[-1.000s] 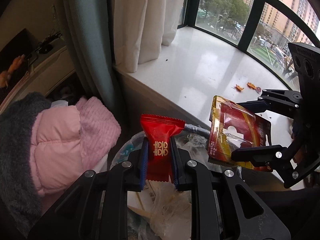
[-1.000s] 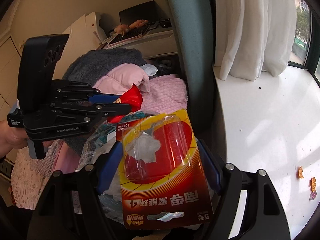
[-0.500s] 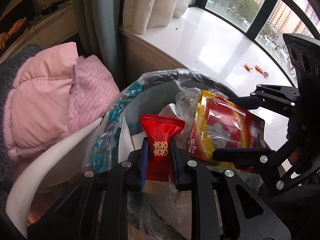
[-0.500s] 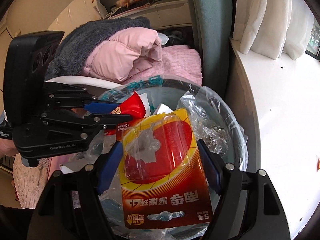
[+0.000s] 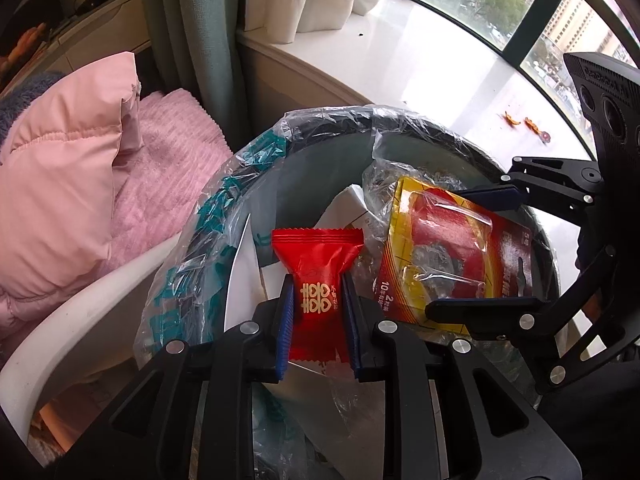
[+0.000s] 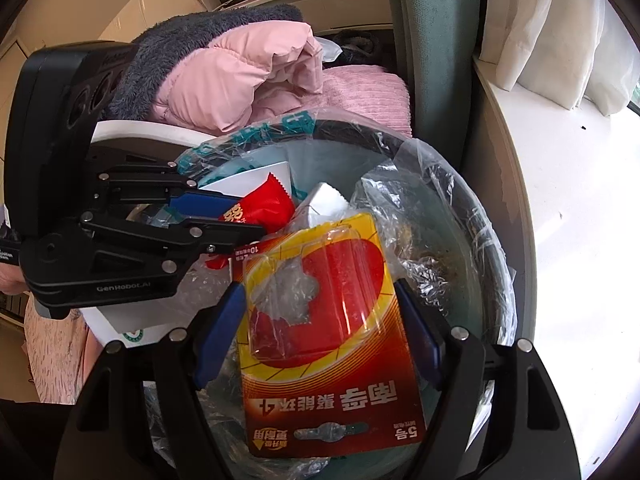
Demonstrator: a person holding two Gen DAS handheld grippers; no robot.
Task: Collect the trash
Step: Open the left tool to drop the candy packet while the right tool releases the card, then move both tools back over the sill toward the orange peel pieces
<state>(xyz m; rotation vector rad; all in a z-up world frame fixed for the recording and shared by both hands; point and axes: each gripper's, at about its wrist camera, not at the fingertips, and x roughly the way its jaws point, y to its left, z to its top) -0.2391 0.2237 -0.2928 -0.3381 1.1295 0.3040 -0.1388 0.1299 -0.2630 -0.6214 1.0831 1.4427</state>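
Note:
My left gripper [image 5: 318,312] is shut on a red candy wrapper [image 5: 318,276] and holds it over the trash bin [image 5: 400,128], which is lined with a clear plastic bag. The wrapper also shows in the right wrist view [image 6: 262,208]. My right gripper [image 6: 320,308] is shut on a red and yellow battery blister pack [image 6: 324,320], also over the bin [image 6: 496,264]. The pack shows in the left wrist view [image 5: 448,256], to the right of the wrapper. Paper and plastic scraps lie in the bin.
A white chair [image 5: 80,316] piled with pink clothes [image 5: 72,184] stands left of the bin. A white window sill [image 5: 420,60] with small orange scraps [image 5: 512,120] lies behind it. A teal curtain [image 6: 424,40] hangs between them.
Both grippers have moved forward and down over the bin, each still holding its piece of trash. The bin now fills the middle of both views.

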